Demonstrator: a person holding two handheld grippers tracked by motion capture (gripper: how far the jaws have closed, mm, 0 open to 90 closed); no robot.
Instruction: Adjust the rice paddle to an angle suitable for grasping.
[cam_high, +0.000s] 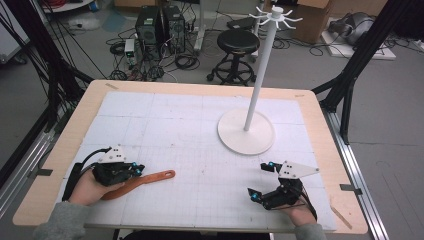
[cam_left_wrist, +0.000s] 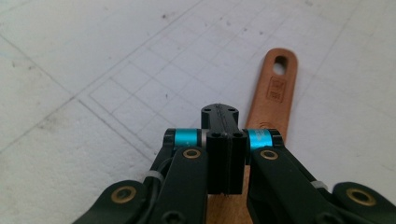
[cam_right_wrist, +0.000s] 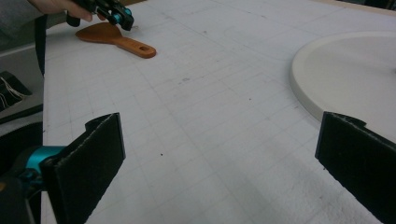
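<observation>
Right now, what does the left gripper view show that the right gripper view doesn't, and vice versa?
Left gripper view: the left tool up close, jaws shut, over the handle of the orange spatula, near enough to see the hanging hole and the stamped mark. Right gripper view: the right tool with jaws wide open and nothing between them, the white stand base at right, the spatula's broad blade, and the person's hand far off. Both: the spatula lying on the white gridded mat.
</observation>
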